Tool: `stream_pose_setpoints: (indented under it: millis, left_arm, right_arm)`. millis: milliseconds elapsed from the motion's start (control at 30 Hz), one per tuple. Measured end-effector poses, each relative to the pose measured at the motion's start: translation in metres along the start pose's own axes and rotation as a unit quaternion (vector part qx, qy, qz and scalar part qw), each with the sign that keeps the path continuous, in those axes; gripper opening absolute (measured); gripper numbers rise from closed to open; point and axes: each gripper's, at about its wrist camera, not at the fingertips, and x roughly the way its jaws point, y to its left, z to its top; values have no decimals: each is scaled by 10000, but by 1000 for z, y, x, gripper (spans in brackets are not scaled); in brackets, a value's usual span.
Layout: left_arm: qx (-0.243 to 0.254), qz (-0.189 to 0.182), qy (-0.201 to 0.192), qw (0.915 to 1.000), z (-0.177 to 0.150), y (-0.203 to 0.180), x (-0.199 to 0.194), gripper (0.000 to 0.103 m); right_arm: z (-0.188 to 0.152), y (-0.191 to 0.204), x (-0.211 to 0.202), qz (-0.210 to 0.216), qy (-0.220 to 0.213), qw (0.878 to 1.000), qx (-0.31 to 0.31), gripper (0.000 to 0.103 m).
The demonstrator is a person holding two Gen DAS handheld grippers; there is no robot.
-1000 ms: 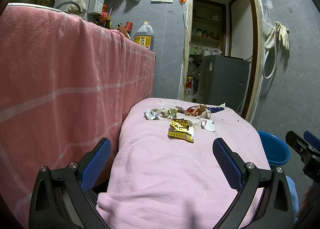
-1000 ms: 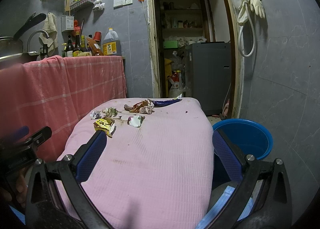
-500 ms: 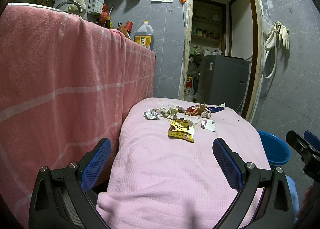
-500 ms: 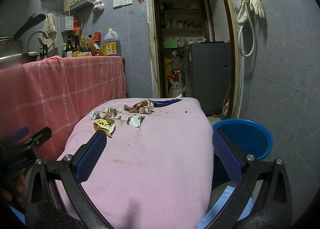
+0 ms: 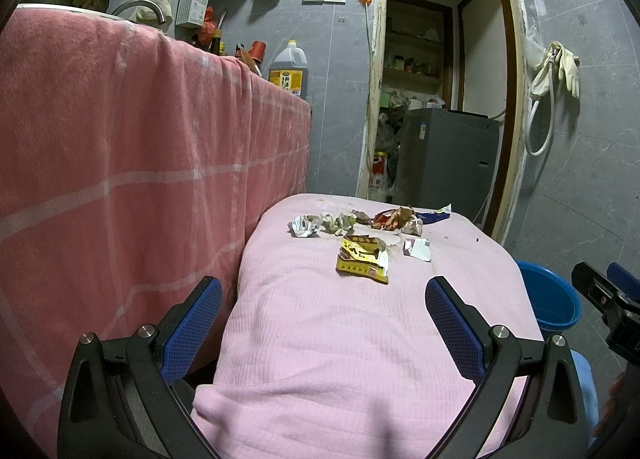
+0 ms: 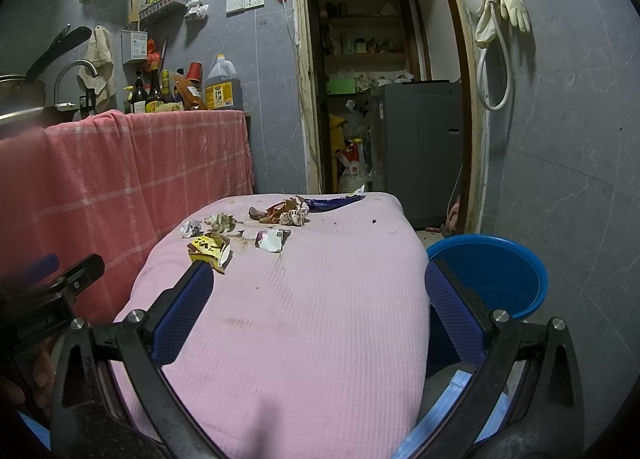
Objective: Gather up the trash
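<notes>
Several pieces of trash lie at the far end of a pink-covered table [image 5: 360,339] [image 6: 320,319]. Nearest is a yellow wrapper [image 5: 362,259] [image 6: 210,249], with a white wrapper [image 5: 418,249] [image 6: 272,239] to its right. Behind them lie crumpled paper [image 5: 304,226] [image 6: 191,227], a brown wrapper [image 5: 394,217] [image 6: 282,211] and a blue wrapper [image 5: 434,215] [image 6: 334,202]. A blue bucket [image 5: 550,299] [image 6: 494,273] stands on the floor right of the table. My left gripper [image 5: 324,315] and right gripper [image 6: 316,299] both hover open over the table's near end, nothing between their fingers.
A counter draped in a red checked cloth [image 5: 140,159] [image 6: 132,163] runs along the left, with bottles [image 6: 154,93], an oil jug [image 5: 288,71] and a pan on top. Beyond the table an open doorway shows a grey appliance [image 5: 448,155]. Gloves and a hose [image 6: 500,19] hang on the right wall.
</notes>
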Motion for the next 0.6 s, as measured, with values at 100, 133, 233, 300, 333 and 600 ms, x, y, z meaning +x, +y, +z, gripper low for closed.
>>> stream_pose_setpoints:
  millis: [100,133,233,300,333,600]
  left_arm:
    - [-8,-6,16,10000,-4,0,4,100]
    - [-14,-12,26,10000,-4,1,8,100]
    - [-27,-43,16,10000,-2,3,13,100]
    - [-70,-63,-7,10000,-2,5,18,100]
    - [-90,-72,-6,9999,2,4,17,100]
    - [-312,-99,80,9994,20,14,48,99]
  right_arm:
    - [-1,2,2,66,-7,10000,-14,103]
    - [-1,3,2,75,-21,10000,-47,103]
    - [-1,5,4,13,-108,9997,-200,103]
    - [1,8,7,16,-161,9995,-274,103]
    - [4,6,9,9,-167,9995,-280,103]
    - [18,1,47,42,-57,9996,-269,103]
